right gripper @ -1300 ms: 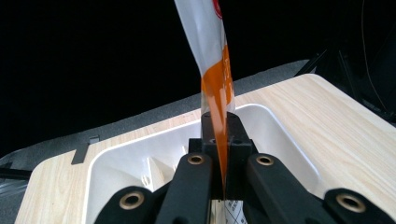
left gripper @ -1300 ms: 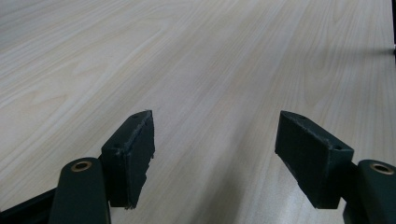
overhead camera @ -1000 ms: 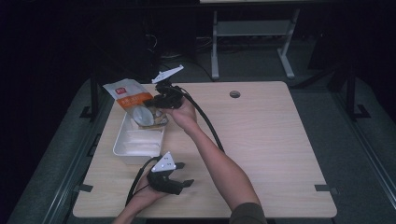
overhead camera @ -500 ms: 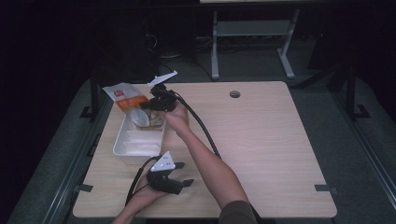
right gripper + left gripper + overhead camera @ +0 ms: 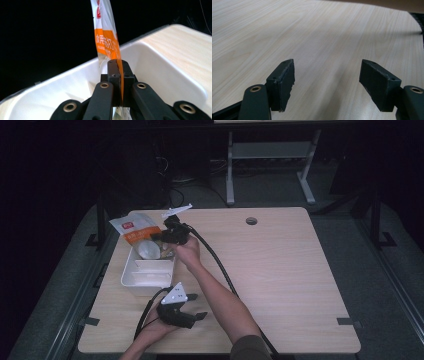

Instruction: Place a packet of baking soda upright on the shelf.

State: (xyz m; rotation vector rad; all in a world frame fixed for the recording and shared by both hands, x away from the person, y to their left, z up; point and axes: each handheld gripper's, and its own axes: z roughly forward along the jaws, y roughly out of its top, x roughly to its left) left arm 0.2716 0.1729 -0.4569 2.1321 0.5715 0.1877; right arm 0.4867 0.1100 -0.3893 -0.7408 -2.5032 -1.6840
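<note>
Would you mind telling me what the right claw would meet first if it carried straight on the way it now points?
Probably the far wall of the white tray. The right claw, shut on the orange and white pouch, points into the tray; depth is hard to judge.

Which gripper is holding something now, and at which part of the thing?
The right gripper pinches the orange-and-white pouch by its thin lower edge, above the white tray. The left gripper is open, holding nothing.
</note>
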